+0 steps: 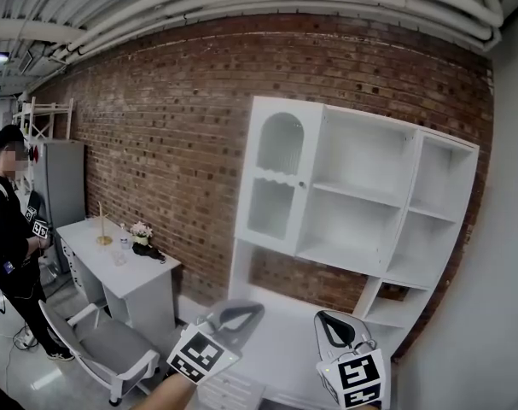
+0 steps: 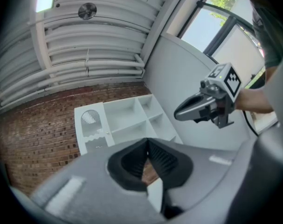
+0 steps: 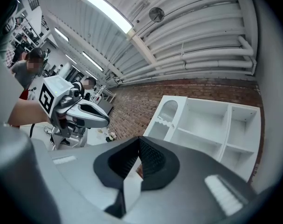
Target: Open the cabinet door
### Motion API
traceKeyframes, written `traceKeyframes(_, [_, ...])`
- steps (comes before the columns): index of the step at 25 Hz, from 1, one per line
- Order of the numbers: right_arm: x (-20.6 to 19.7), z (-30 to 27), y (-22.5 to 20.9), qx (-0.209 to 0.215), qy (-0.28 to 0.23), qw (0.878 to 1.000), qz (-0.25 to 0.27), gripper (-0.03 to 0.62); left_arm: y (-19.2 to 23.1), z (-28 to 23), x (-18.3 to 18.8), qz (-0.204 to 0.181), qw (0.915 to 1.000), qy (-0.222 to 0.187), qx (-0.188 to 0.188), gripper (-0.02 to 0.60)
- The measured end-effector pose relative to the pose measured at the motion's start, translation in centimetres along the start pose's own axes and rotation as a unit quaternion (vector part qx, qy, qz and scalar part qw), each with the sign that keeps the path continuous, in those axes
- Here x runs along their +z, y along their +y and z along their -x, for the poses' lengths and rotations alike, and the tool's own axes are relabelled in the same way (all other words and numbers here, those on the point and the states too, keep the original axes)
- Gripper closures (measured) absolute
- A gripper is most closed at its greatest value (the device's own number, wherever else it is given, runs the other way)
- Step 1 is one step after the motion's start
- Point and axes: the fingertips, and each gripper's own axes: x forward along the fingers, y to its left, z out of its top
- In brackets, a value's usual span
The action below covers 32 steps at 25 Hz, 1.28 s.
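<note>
Left hand-held gripper level, jaws together

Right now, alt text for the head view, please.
A white cabinet stands against a brick wall, its arched door at the left closed, open shelves to the right. The left claw and right claw, both shut and empty, sit low in frame, short of the door. A white desk, grey chair and standing person are at far left.

The left gripper and the right gripper are held low, side by side and slightly apart, both pointing roughly level, each with its jaws closed together on nothing.
</note>
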Motion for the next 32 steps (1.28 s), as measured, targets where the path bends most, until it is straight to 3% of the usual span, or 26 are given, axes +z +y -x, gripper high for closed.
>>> traceKeyframes(18, [1.1,-1.7,2.7,-0.018,-0.009,1.0,-0.005,0.588,1.6,2.1,-0.8,0.004,0.9995,-0.018,-0.025,0.58])
traceKeyframes(32, [-1.5,-5.4,-1.0,0.013,-0.022,1.0,-0.014,0.588,2.7,-2.9,-2.7,0.006,1.0,-0.001,0.001,0.58])
